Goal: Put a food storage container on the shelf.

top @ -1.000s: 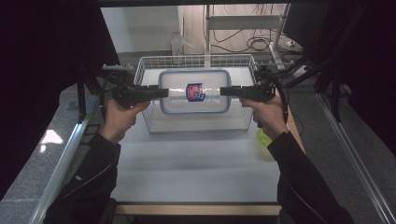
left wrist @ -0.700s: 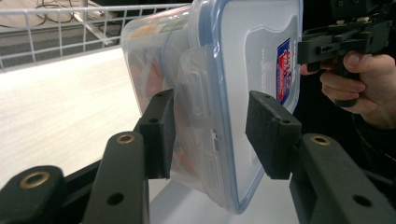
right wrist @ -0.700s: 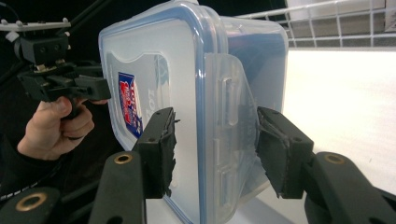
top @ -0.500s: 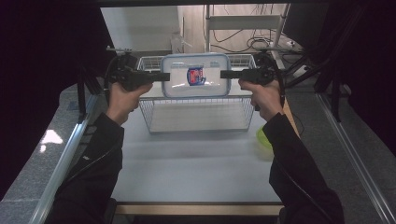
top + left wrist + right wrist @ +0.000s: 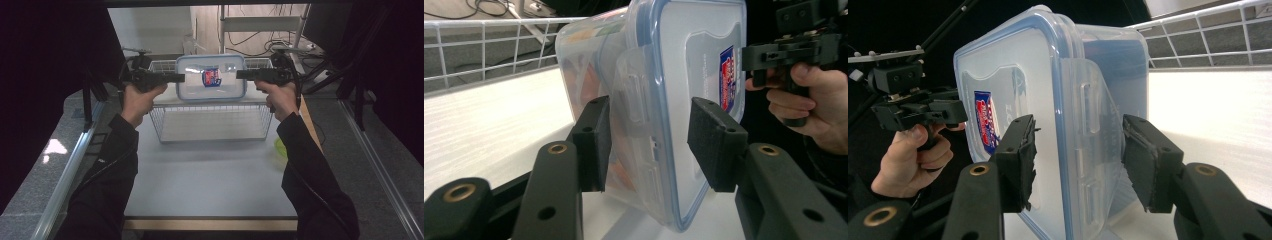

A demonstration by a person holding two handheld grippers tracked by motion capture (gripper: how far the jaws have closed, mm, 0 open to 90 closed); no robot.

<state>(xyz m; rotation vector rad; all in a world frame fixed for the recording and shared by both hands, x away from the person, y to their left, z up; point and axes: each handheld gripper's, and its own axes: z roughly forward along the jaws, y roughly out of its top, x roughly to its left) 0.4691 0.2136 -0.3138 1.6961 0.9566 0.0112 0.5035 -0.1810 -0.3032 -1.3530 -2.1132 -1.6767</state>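
A clear plastic food container (image 5: 210,77) with a blue-rimmed lid and a red and blue label hangs in the air above the back of a white wire basket (image 5: 210,125). Its lid faces the high view. My left gripper (image 5: 180,77) is shut on its left side and my right gripper (image 5: 241,75) on its right side. In the left gripper view the pads (image 5: 596,142) clamp the container (image 5: 674,65) at its side latch. The right gripper view shows the same hold on the opposite latch of the container (image 5: 1013,75), pads (image 5: 1020,160) pressed to lid and body.
The wire basket stands on the white table (image 5: 210,185) with its floor bare. A green object (image 5: 280,147) lies at the table's right edge. Behind the table are a metal shelf (image 5: 260,25) and cables. Black curtains hang on both sides.
Both grippers have raised the container out of the basket and carried it up and toward the back. It has tipped so the lid faces the camera.
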